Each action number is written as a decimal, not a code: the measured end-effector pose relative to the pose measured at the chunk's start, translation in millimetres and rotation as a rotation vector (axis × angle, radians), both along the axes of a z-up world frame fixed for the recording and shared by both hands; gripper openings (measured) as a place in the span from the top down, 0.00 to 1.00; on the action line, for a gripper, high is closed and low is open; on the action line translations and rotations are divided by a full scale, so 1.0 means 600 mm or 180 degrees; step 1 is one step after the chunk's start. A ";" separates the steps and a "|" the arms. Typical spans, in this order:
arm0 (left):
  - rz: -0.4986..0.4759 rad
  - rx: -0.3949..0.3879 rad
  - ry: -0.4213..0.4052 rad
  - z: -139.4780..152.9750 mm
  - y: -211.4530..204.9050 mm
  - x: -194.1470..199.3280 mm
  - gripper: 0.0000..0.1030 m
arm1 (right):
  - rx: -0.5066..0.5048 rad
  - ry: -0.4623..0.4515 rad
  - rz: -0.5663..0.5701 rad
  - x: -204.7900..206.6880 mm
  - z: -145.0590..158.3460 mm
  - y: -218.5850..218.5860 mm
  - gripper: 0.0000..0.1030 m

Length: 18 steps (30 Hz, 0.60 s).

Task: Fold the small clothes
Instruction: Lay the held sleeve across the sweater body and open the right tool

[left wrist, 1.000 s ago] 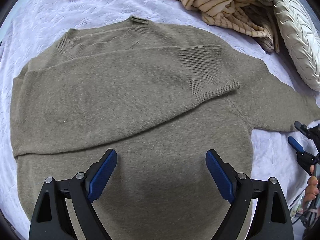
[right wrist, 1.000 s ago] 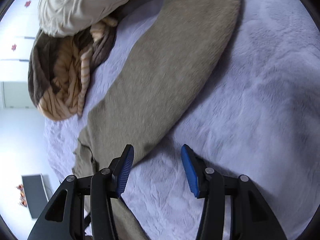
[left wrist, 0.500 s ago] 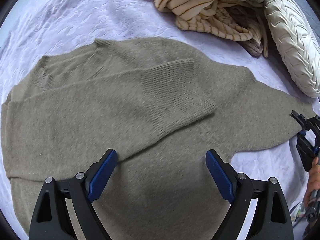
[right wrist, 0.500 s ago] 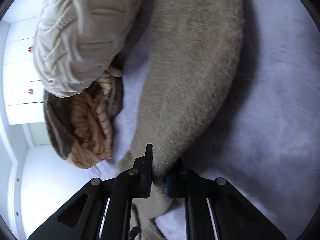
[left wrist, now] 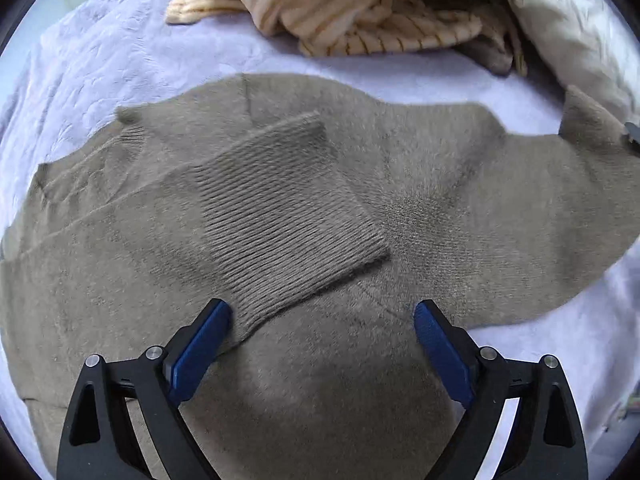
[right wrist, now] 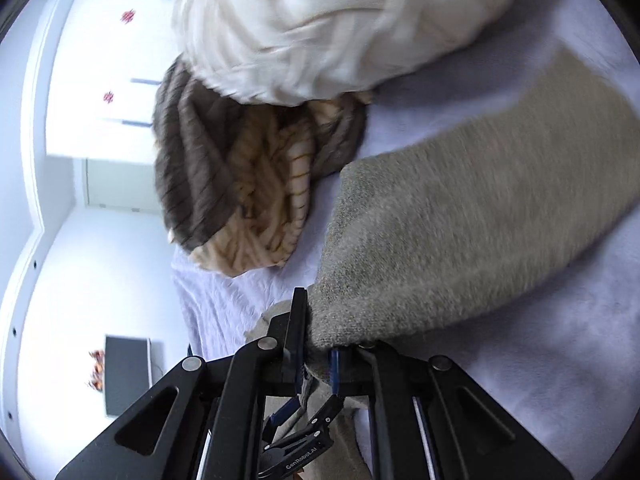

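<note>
Tongs on the right hand (right wrist: pixel 316 354) are clamped on the cuff end of the sweater's (left wrist: pixel 304 392) right sleeve (right wrist: pixel 460 232), which drapes away from them in a raised band above the bed (right wrist: pixel 540 360). Left tongs (left wrist: pixel 320 344) stand wide apart with nothing between the pads, hanging just over the sweater's body near the other cuff (left wrist: pixel 288 220).

The sweater lies flat on the lavender bed, neck toward the left of the left view. One sleeve is already laid across the chest, its ribbed cuff near the middle. So the step in hand looks like the second sleeve fold: the free sleeve, reaching off to the right, is to be carried in over the body.

The next move probably calls for sweeping the held cuff left across the chest and setting it on or beside the first cuff, with the sleeve kept taut enough not to bunch at the shoulder. The left tongs could press the body down so it does not drag along.

Room is tight on the far side: a pile of striped clothes (left wrist: pixel 360 12) lies just beyond the sweater's far edge, and a cream pillow (right wrist: pixel 340 20) sits near the lifted sleeve. Bare bed lies open at the near right and far left.
</note>
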State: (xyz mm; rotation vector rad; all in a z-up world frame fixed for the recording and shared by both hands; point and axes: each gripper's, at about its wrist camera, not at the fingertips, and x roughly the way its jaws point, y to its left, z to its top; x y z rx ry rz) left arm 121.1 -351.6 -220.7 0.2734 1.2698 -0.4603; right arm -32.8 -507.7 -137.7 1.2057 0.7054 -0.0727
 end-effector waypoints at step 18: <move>0.1027 0.0276 -0.0293 0.074 0.438 0.005 0.09 | -0.2183 0.0328 0.2916 0.191 0.013 0.538 0.87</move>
